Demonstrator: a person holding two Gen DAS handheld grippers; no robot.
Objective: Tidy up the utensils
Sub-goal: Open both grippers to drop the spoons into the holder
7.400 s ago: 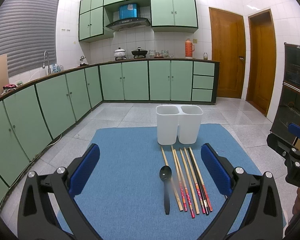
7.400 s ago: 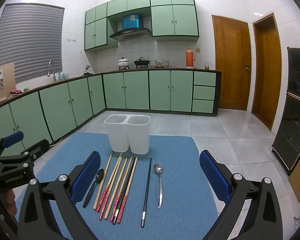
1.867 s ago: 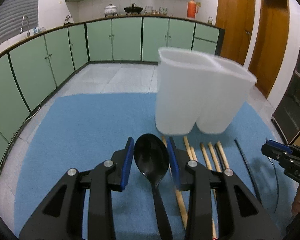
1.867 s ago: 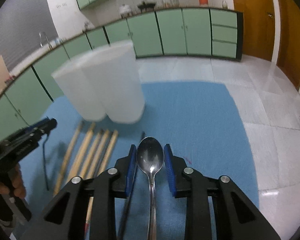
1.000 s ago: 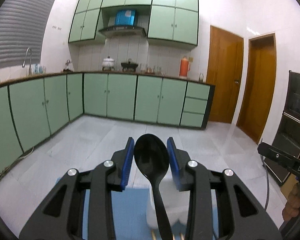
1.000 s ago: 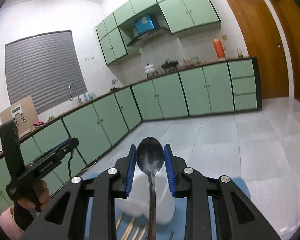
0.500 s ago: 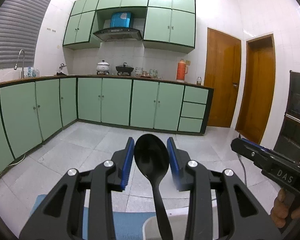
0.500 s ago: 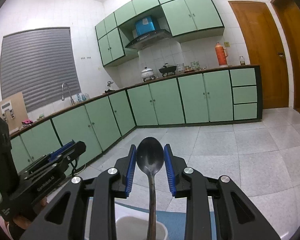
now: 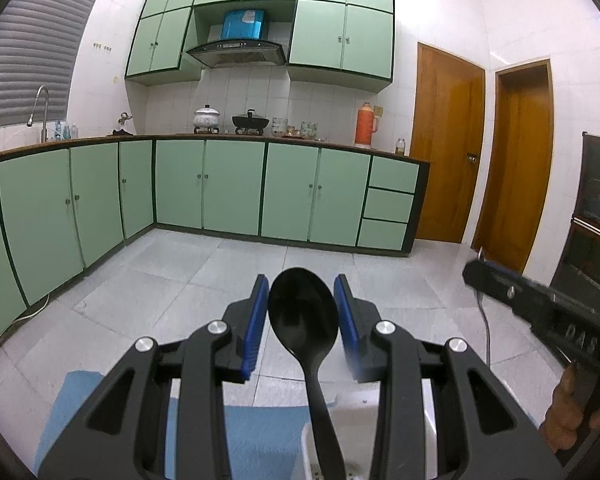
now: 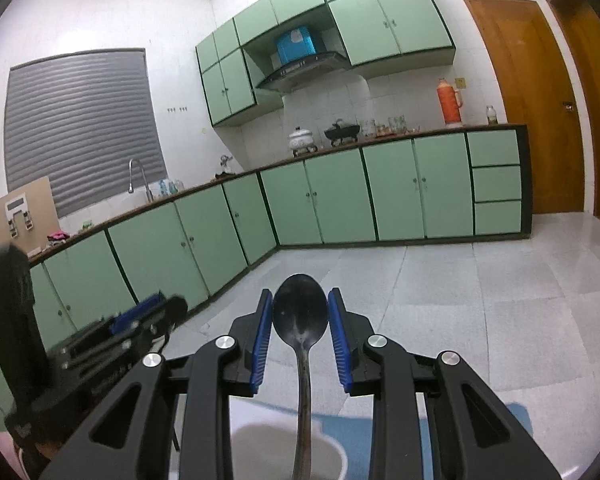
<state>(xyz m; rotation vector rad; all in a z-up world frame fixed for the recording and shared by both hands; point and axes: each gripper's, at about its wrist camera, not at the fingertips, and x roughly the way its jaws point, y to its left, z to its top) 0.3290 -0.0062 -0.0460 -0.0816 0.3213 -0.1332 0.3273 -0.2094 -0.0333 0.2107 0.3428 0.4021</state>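
Spoons are up in the air, one in each claw. The left claw [image 9: 302,312] is closed on the black spoon [image 9: 303,312], with the blue pads [image 9: 256,322] squeezing the sides of the bowl. The right claw [image 10: 300,320] is closed on the metal spoon [image 10: 300,316] the same way. Both spoons point bowl up and handle down, so the thin end can go first into the white holder [image 10: 288,452] below.

From the right claw's camera, the metal handle hangs over a round cup of the holder, and I cannot tell if the tip is inside yet. From the left claw's camera, the black handle reaches down to the holder's white rim [image 9: 356,400], maybe just inside. The holder stands on the blue mat [image 9: 256,432].

The two claws are near each other, because the two cups sit side by side. Each claw shows at the edge of the other one's camera. So they could bump if they tip inward. There is lots of open room above and toward the far green cabinets [image 9: 236,188]. The cup rims are the edges to watch. I think the drop comes next.
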